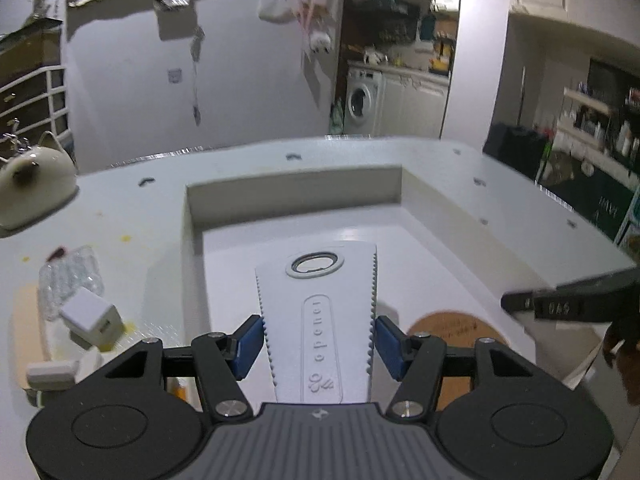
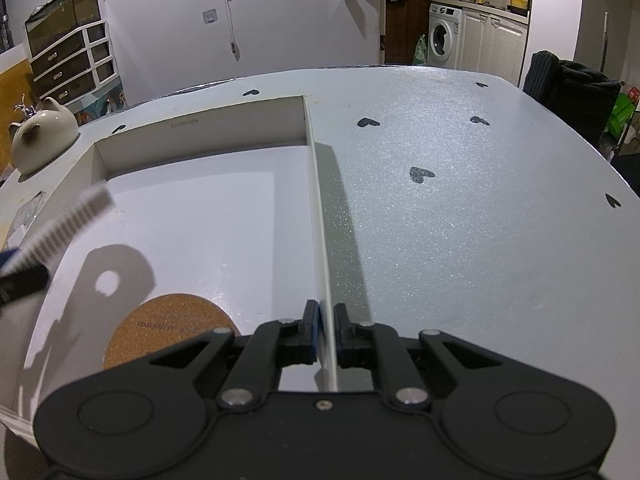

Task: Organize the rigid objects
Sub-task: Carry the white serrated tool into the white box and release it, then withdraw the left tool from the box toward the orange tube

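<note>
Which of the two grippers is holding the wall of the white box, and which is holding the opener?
The right gripper pinches the thin side wall of the white box. The left gripper instead holds the white jar opener above the box floor.

White table (image 2: 460,208) w/ black heart marks. Open white box (image 2: 312,184) in the middle, cat-shaped ceramic pot (image 2: 42,136) at far-left corner. White charger cube (image 1: 92,318) + crumpled clear plastic (image 1: 70,280) near left.
</note>
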